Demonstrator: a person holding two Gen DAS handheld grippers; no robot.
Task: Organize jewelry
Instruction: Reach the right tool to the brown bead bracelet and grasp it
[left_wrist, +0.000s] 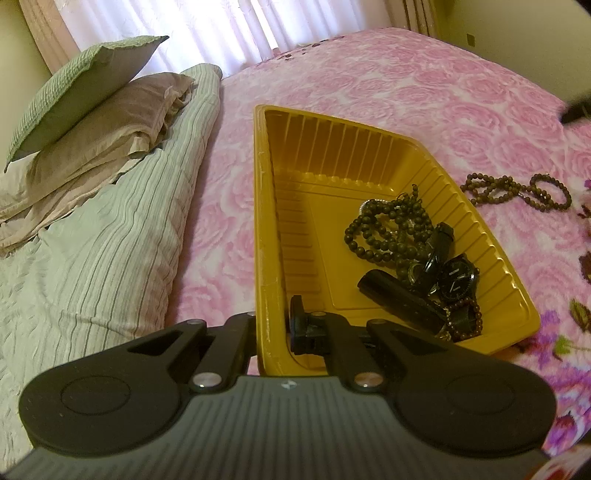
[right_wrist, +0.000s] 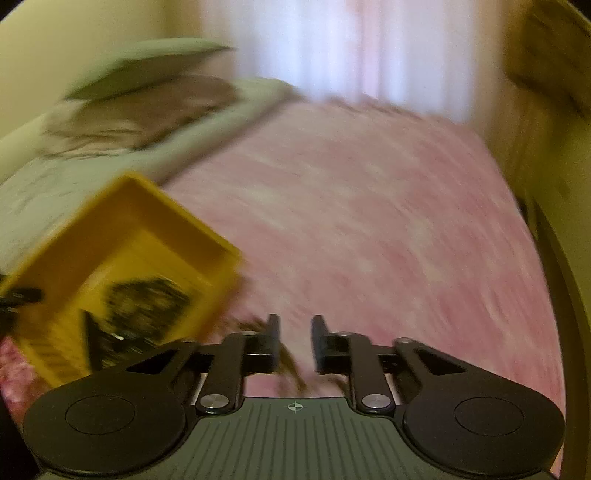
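Yellow tray (left_wrist: 369, 166) sits on the bed, ribbed walls, holding a heap of dark bead strands (left_wrist: 388, 229), a black-faced watch (left_wrist: 456, 278) and a dark flat case (left_wrist: 399, 299), all bunched toward the tray's near-right corner. One more brown bead necklace (left_wrist: 517, 192) lies loose on the cover just right of the tray, not touching it.

Surface: pink rose-pattern bedspread (left_wrist: 424, 85), w/ purple flowers at the near-right edge. Left of the tray, a striped pale-green quilt (left_wrist: 110, 240) w/ pillows (left_wrist: 96, 122) stacked on top. White curtains (left_wrist: 221, 33) behind, yellowish walls.

Left gripper (left_wrist: 273, 332) angled down at the tray, clenched on the tray's near-left wall: one finger outside, one inside.

Right gripper (right_wrist: 295, 343) also tilted down, over the bedspread, jaws parted w/ a clear gap, pads pressing on nothing; brownish blur beneath the gap, can't tell what it is.

Left view is sharp & shows tray contents plus the loose necklace. Right view is heavily motion-smeared: tray (right_wrist: 122, 258) at lower left, contents just a dark smudge, and a wood-tone frame (right_wrist: 546, 96) along the right that the left view lacks.
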